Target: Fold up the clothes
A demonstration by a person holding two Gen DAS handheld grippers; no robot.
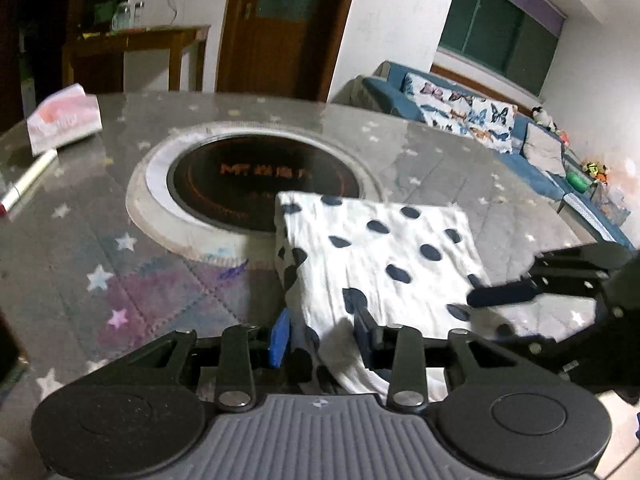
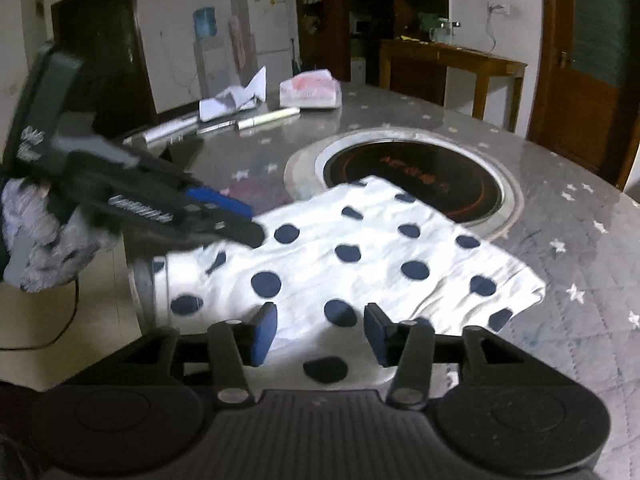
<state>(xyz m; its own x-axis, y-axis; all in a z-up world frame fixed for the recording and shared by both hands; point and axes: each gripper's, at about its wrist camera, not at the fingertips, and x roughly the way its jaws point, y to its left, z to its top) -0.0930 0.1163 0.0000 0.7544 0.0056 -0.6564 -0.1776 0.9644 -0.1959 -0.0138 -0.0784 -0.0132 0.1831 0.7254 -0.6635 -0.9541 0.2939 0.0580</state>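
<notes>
A white cloth with dark blue dots [image 1: 380,248] lies folded on the star-patterned table [image 1: 100,240], and its near end hangs over the table's edge. My left gripper [image 1: 323,336] is shut on that near end, which rises up between its blue pads. From the right wrist view, the left gripper [image 2: 250,224] sits at the cloth's [image 2: 360,248] left edge. My right gripper [image 2: 320,334] stands open over the near edge of the cloth, its pads clear of the fabric. One of its fingers [image 1: 500,294] shows over the cloth's right side.
A round black cooktop [image 1: 260,176] is set into the table just beyond the cloth. A tissue pack [image 2: 310,90], pens [image 2: 268,116] and crumpled paper [image 2: 236,100] lie at the far side. A fuzzy grey sleeve [image 2: 40,240] is behind the left gripper. A blue sofa [image 1: 460,112] stands beyond the table.
</notes>
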